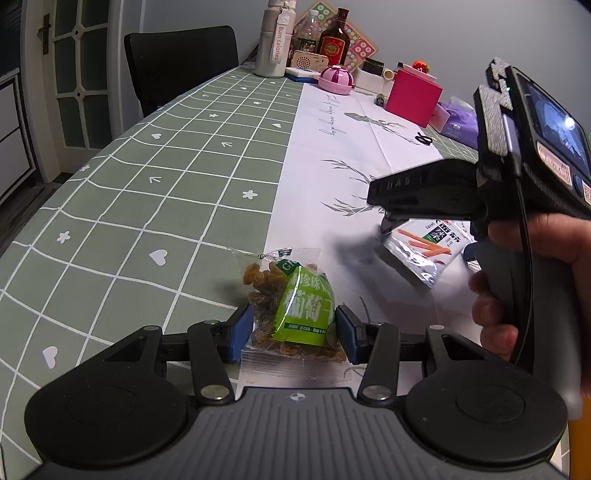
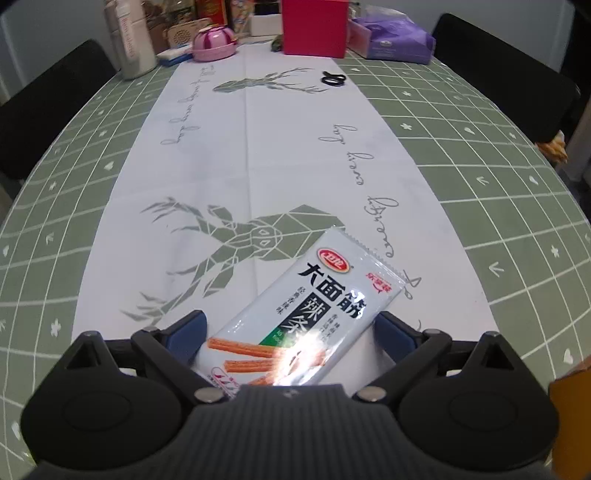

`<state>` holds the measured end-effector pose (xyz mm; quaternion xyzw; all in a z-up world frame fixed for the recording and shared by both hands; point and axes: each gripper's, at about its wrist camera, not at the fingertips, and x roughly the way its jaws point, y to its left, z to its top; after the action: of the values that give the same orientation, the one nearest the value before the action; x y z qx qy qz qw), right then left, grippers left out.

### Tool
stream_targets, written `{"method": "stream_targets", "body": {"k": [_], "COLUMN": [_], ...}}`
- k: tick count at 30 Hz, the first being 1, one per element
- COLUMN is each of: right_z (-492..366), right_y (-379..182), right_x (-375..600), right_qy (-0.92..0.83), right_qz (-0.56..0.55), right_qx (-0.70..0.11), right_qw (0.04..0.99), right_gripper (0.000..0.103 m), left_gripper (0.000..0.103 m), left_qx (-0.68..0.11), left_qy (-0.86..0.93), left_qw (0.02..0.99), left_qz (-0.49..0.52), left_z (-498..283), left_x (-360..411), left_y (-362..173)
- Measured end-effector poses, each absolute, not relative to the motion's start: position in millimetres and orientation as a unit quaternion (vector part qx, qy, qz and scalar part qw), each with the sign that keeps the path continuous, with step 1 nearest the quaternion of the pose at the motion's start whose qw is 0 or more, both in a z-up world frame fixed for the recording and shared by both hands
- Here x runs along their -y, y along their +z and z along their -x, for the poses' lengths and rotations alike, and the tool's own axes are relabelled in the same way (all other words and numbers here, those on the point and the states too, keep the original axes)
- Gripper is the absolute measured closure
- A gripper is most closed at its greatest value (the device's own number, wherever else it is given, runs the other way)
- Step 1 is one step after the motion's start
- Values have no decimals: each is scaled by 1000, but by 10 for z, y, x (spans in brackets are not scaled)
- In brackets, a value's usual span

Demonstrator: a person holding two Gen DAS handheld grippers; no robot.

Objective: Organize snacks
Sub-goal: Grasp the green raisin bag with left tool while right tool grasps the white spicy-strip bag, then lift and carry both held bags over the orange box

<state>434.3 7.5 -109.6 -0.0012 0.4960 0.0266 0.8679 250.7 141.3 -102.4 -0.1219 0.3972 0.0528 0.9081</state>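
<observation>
A clear packet of raisins with a green label (image 1: pixel 295 314) sits between the blue pads of my left gripper (image 1: pixel 293 332), which is shut on it, low over the edge of the white runner (image 1: pixel 332 147). A white spicy-strip packet (image 2: pixel 303 310) lies flat and slanted on the runner (image 2: pixel 258 147), over a printed deer. My right gripper (image 2: pixel 291 332) stands open around its near end, with both pads just off the packet's sides. In the left wrist view the same packet (image 1: pixel 424 247) shows under the right gripper's black fingers, and a hand (image 1: pixel 495 295) holds that gripper's handle.
Green checked tablecloth (image 1: pixel 147 184) covers the table. At the far end stand a pink box (image 2: pixel 314 29), a pink lidded bowl (image 2: pixel 214 42), a white bottle (image 2: pixel 129 40), a dark bottle (image 1: pixel 334 40) and a purple pack (image 2: pixel 391 42). A black clip (image 2: pixel 333 78) lies on the runner. Black chairs (image 1: pixel 181 62) flank the table.
</observation>
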Motion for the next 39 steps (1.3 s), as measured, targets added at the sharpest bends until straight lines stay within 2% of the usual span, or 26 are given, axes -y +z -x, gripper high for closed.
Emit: {"method": "stream_targets", "body": {"k": [7,14,27,33,35,39], "right_z": [-4216,-3910,-2847,-2513,-2499,-2485], "right_y": [-1021,-962,-833,-823,-830,-850], "right_x": [21,118,477,609,632,699], "right_qy": [54,111,273,301,289,249], "right_qz": [13,47,188,215,208,153], "right_qx": [-496,-515,-566,-577,-578,-579], "right_qw": [866,849,755,728,734,761], "right_gripper": [34,40,41,39,31,25], "left_gripper": [47,47,48,48,48,48], "left_qx": [-402,-414,-446,-458,-458,-453], "left_qy": [54,44,-3,-21,-22,-23], "left_qw": [906,901,889,884,884,886], "left_qz": [122,123,101,91,91,97], "left_z": [-2496,-2380,-1956,-1798,-1764,-1729], "left_x": [-1398,-1361,-1091,-931,-908,-927], "left_y": [-1017,-1004,-962,-952,-951,-957]}}
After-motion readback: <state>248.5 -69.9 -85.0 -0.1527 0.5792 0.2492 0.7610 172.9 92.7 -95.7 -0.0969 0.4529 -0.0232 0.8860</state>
